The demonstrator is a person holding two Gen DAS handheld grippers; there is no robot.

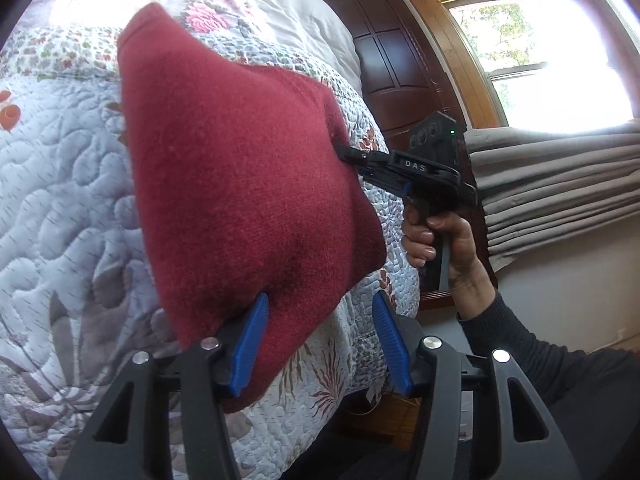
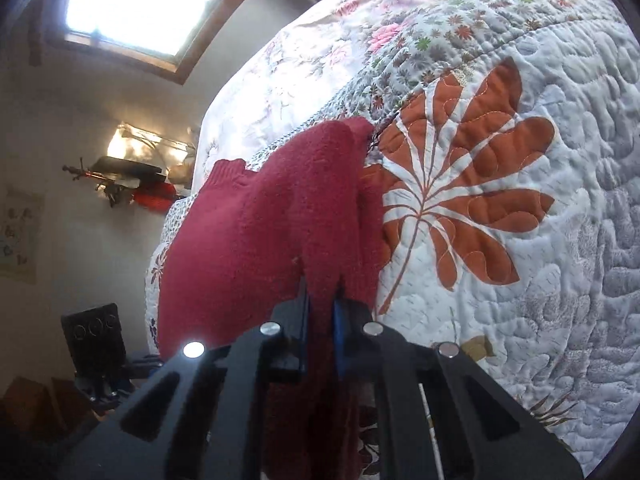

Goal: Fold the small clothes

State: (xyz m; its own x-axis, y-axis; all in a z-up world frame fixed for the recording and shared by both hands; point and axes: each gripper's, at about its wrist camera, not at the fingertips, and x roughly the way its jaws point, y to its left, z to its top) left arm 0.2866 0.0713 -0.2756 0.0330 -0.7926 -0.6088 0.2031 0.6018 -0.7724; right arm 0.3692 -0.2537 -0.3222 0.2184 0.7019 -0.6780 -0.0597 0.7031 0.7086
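Red knit garment (image 1: 240,184) on the bed, over floral quilt (image 1: 60,184), partly lifted off it and draped toward the bed edge. Fuzzy wool texture, ribbed hem visible at one corner (image 2: 228,172) in right wrist view.

Left gripper (image 1: 320,344) spread apart, blue pads (image 1: 250,344) wide, left pad touching the garment's lower edge, right pad clear of cloth, nothing pinched.

Right gripper (image 2: 320,312) pressed together on a bunched fold of the garment, cloth squeezed between the two fingers and hanging down past them. Same gripper seen from left wrist view (image 1: 352,156), tips buried in the garment's right edge, held by a hand (image 1: 440,236) on a pistol handle, dark sleeve (image 1: 540,344) below.

Quilt pale blue with stitched swirls, large orange leaf motif (image 2: 460,200) just beside the garment, small flower border above.

Dark wood headboard (image 1: 392,60) behind the bed, window (image 1: 540,60) with bright daylight, grey folded blind (image 1: 560,192) under it. Wall shelf with clutter (image 2: 128,180) in right wrist view, contents too blurred to name.
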